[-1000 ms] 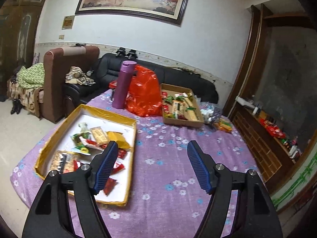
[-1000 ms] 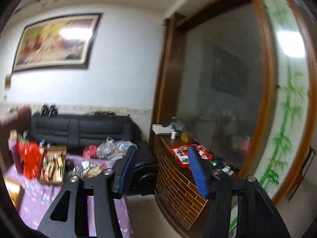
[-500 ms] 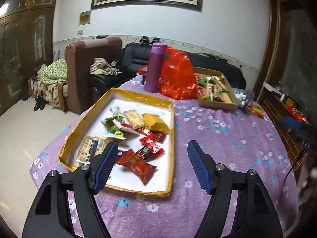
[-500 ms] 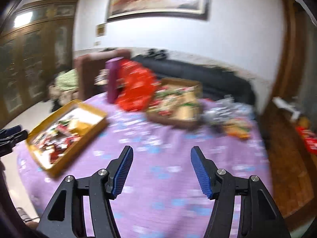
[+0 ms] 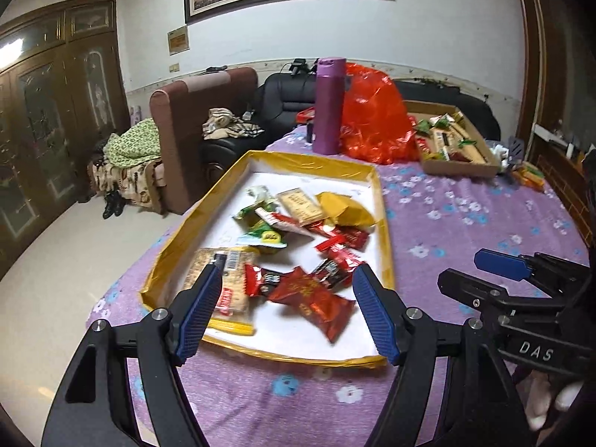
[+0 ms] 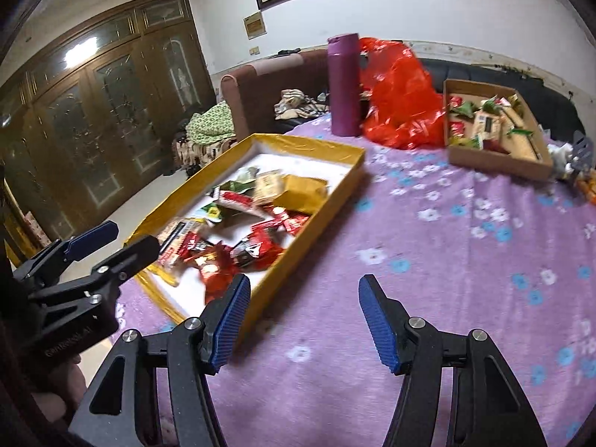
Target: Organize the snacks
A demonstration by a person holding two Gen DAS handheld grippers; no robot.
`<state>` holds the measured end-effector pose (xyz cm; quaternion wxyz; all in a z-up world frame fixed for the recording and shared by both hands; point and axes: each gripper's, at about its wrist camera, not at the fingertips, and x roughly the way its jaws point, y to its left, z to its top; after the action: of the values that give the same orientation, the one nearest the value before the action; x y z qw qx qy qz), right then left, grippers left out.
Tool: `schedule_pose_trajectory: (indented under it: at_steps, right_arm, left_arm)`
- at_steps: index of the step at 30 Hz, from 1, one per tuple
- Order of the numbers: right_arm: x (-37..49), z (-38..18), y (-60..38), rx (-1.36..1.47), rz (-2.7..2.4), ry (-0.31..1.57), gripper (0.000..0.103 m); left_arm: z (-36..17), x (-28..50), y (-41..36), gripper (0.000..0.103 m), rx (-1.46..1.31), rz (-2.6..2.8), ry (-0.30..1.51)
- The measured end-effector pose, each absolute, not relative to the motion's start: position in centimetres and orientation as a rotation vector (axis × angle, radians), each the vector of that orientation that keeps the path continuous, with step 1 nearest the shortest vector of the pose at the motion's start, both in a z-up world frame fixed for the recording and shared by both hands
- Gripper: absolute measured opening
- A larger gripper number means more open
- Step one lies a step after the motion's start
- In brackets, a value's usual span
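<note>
A gold-rimmed white tray (image 5: 383,216) lies on the purple flowered tablecloth with several snack packets in it: a red packet (image 5: 313,301), a cracker pack (image 5: 227,279), a yellow packet (image 5: 344,205). My left gripper (image 5: 288,298) hangs open over the tray's near end, nothing between its pads. My right gripper (image 6: 301,316) is open over bare cloth just right of the tray (image 6: 316,216). Each gripper shows in the other's view: the right gripper (image 5: 460,268) and the left gripper (image 6: 136,234). A cardboard box (image 6: 499,160) of snacks sits at the far right.
A purple bottle (image 5: 327,106) and a red plastic bag (image 5: 376,119) stand behind the tray. More loose packets (image 5: 529,175) lie beyond the box. A black sofa and a brown armchair (image 5: 178,123) are past the table. Floor drops off left of the table edge.
The right gripper has swung from the wooden partition round to the table and dropped beside the tray. The left gripper has sunk closer to the tray's near end. Both stayed open.
</note>
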<state>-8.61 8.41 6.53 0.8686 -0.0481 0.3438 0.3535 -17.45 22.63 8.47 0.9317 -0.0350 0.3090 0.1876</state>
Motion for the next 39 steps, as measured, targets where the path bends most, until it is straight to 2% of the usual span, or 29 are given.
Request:
schedule_pose_trajectory:
  at_steps: [17, 39]
  right_arm:
    - [-9.7, 5.2, 9.0, -0.160, 0.709, 0.724, 0.063]
    - [-11.1, 5.2, 9.0, -0.194, 0.698, 0.703, 0.063]
  left_arm:
    - [7.1, -17.1, 22.5, 0.073, -0.073, 0.375, 0.702]
    - [7.3, -18.0, 22.7, 0.073, -0.107, 0.352, 0.703]
